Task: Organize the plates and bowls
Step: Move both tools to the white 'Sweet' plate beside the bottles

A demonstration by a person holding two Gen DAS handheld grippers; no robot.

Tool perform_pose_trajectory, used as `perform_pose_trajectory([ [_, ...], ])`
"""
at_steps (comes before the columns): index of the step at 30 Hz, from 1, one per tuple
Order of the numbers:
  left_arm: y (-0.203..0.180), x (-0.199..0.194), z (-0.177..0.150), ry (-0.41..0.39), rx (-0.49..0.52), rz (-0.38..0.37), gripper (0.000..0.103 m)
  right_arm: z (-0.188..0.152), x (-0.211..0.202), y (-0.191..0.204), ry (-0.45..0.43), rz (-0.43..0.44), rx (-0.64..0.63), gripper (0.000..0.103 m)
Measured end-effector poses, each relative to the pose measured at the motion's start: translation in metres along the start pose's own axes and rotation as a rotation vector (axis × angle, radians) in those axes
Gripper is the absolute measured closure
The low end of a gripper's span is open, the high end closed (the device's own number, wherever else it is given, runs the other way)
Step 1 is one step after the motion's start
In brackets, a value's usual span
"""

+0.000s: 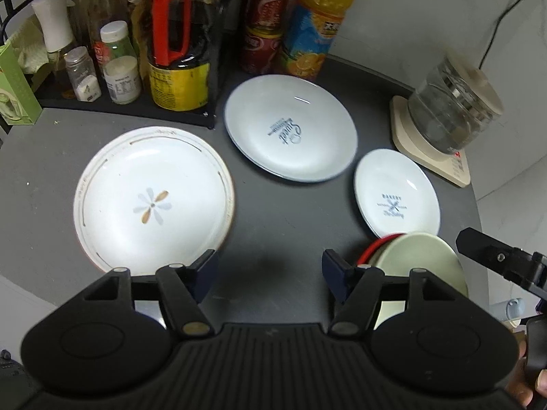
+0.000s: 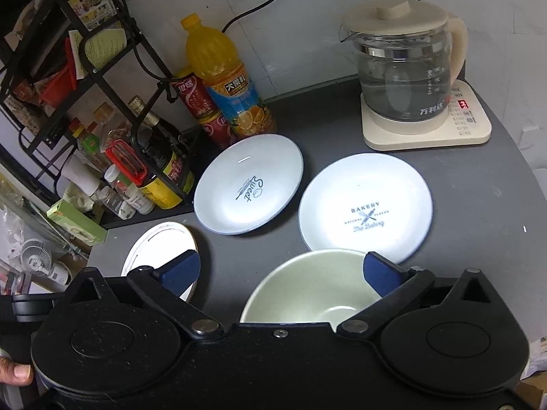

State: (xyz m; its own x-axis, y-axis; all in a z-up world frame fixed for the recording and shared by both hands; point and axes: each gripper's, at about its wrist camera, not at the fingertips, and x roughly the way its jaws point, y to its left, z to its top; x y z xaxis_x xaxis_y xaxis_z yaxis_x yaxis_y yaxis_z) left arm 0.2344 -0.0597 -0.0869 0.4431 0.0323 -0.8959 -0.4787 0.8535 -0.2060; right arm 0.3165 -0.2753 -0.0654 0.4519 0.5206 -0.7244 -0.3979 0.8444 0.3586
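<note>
We hover our left gripper [image 1: 270, 266] over the dark grey counter [image 1: 273, 212], jaws spread wide and holding nothing. Just ahead on the left lies the flower plate [image 1: 154, 198], white with a gold-lined rim, flat on the counter. Beyond it, near the orange juice bottle [image 1: 318, 24] and the red cans [image 1: 263, 27], sits the "Sweet" plate [image 1: 290, 133]. To the right, apart from it, rests the smaller "Bakery" plate [image 1: 396, 191], close to the glass kettle [image 1: 451, 109] on its cream base.

Over to our right gripper [image 2: 280, 270]: jaws wide apart here too, empty, with the pale green bowl [image 2: 307, 283] directly beneath, its right fingertip over the bowl's rim. The bowl appears to overlap the near edge of the "Bakery" plate, though we cannot be sure they touch. From the left wrist there's a red edge [image 1: 372, 246] showing at the bowl's side; what it belongs to is unclear. The rack [image 2: 102, 68] of condiment bottles stands at the back left.
</note>
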Motion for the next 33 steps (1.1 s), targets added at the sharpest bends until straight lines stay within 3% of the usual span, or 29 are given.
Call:
perform_pose_trajectory([
  [20, 0.038, 0.046, 0.071, -0.041, -0.037, -0.03, 0.037, 0.052, 0.064, 0.023, -0.004, -0.025, 0.038, 0.002],
  [28, 0.055, 0.077, 0.091, -0.032, -0.128, -0.085, 0.042, 0.076, 0.099, 0.018, 0.033, -0.029, 0.082, 0.024],
  [33, 0.065, 0.098, 0.102, -0.014, -0.195, -0.134, 0.056, 0.086, 0.125, 0.012, 0.072, -0.036, 0.117, 0.037],
])
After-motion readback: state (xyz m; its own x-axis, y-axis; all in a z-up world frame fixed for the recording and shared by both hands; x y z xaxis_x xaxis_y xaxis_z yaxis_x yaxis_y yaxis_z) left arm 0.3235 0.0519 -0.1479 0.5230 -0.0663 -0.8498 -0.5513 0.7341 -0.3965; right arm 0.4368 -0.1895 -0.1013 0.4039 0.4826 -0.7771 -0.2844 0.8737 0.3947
